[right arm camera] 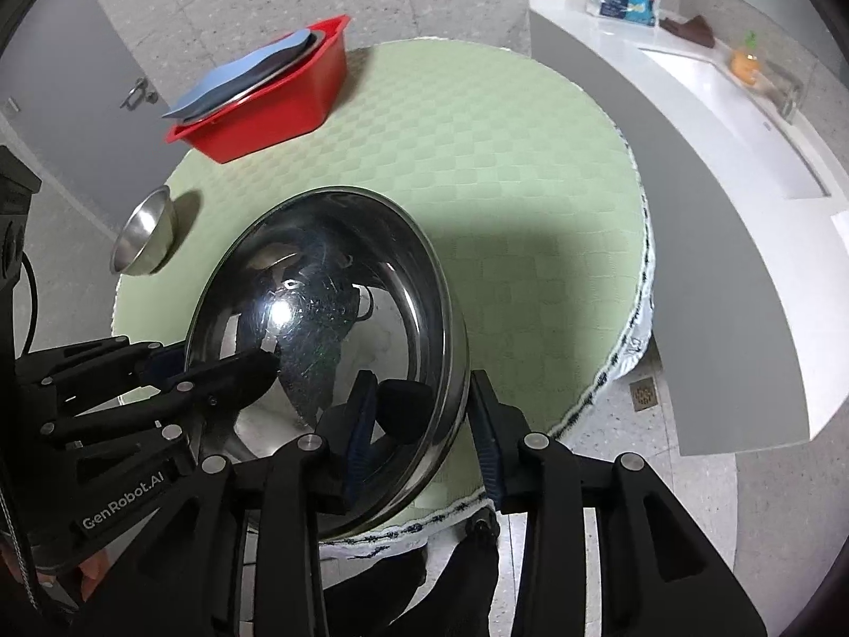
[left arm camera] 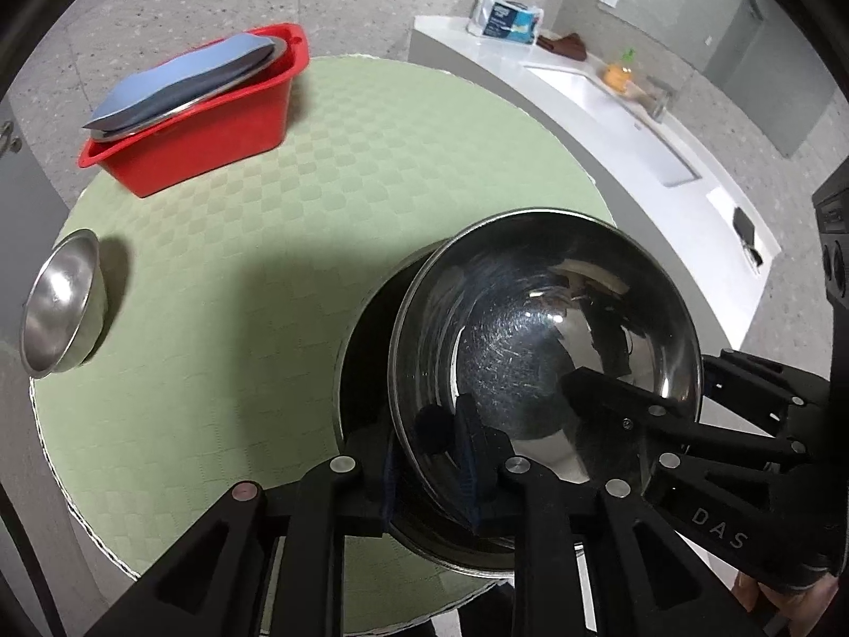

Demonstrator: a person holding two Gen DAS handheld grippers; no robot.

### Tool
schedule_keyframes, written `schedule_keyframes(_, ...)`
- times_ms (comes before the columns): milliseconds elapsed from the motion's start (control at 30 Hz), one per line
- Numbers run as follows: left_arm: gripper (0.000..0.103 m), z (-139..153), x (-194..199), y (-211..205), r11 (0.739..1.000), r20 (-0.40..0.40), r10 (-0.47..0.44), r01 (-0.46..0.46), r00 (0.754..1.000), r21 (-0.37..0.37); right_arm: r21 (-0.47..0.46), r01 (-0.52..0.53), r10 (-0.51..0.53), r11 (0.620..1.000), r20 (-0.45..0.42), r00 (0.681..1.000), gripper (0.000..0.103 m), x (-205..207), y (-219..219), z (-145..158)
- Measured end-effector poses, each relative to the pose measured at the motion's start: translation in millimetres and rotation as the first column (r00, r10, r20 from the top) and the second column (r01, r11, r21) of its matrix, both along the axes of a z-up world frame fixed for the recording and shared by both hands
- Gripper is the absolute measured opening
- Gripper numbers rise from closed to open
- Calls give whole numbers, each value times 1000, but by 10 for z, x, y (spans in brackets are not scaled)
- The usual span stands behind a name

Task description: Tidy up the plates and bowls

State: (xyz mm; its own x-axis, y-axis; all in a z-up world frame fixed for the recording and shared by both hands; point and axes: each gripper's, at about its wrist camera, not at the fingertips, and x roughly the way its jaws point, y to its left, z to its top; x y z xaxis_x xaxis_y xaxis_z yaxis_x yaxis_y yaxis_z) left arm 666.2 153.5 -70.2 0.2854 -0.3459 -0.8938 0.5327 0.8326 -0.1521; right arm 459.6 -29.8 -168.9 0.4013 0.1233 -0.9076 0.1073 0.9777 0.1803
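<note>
Looks like the put-down of the big bowl (left arm camera: 530,329). Appears to rest at the near edge of the counter (left arm camera: 265,239), though cannot confirm contact underneath.

Shows the left hand-held gripper (left arm camera: 432,456) astride the rim, 1 pad inside and 1 outside, jaws only slightly apart. Seems to leave a sliver of slack at the inner pad, so reads as loosened rather than clamped. Shows the right hand-held gripper (right arm camera: 424,424) astride the opposite rim in the same way, narrowly open, with the inner pad clear of the wall.

Leaves the small bowl (left arm camera: 58,302) alone at the left edge of the counter, well apart from the big bowl. Leaves the tub (left arm camera: 212,143) at the far side, with plates (left arm camera: 185,74) stacked on its rim.

Calls next for widening both sets of jaws enough to clear the rim, then lifting straight up so neither pad drags or tips the steel. Probably calls after that for fetching the small bowl and nesting it inside. Warrants care: so near the edge, a snagged pad could nudge the big bowl off.
</note>
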Motion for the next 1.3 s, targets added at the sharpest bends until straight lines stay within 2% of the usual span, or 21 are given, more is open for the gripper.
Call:
schedule_keyframes(100,32,15,-62,36,999,-7,22,-23,1000,-34,5,-29,29,1000,-3,1000,39,33,-4,-16)
schedule_keyframes(167,47,56,-106,54,998,17,48,-48,999,-37,13,-53,53,998,-1,999,42,44,-29,-14)
schedule_keyframes(233,54,100,-136,102,996,29,74,-72,997,-57,8,-68,68,998,1,998,44,70,-58,1)
schedule_keyframes(400,58,154,-211,154,988,38,133,-129,990,-84,19,-133,133,991,16,991,51,147,-120,67)
schedule_keyframes(467,71,213,-259,185,981,59,176,-170,983,-92,19,-154,154,988,24,988,51,169,-124,112)
schedule_keyframes(633,85,420,-372,377,957,124,280,-268,952,-108,-14,-191,192,981,86,978,58,235,-138,355)
schedule_keyframes(833,95,671,-374,761,918,192,392,-370,899,-144,-10,-236,235,972,172,957,61,408,84,673)
schedule_keyframes(933,97,720,-323,965,902,207,429,-403,880,-156,7,-255,248,967,207,947,70,537,303,787)
schedule_keyframes(1133,98,602,-14,1500,888,193,458,-437,868,-144,39,-259,245,965,219,945,73,798,824,804)
schedule_keyframes(1233,98,481,264,1844,879,173,475,-460,863,-124,56,-238,222,970,201,954,74,963,1102,726)
schedule_keyframes(1300,98,395,520,2030,882,158,471,-459,868,-107,63,-221,206,973,183,961,75,1096,1344,637)
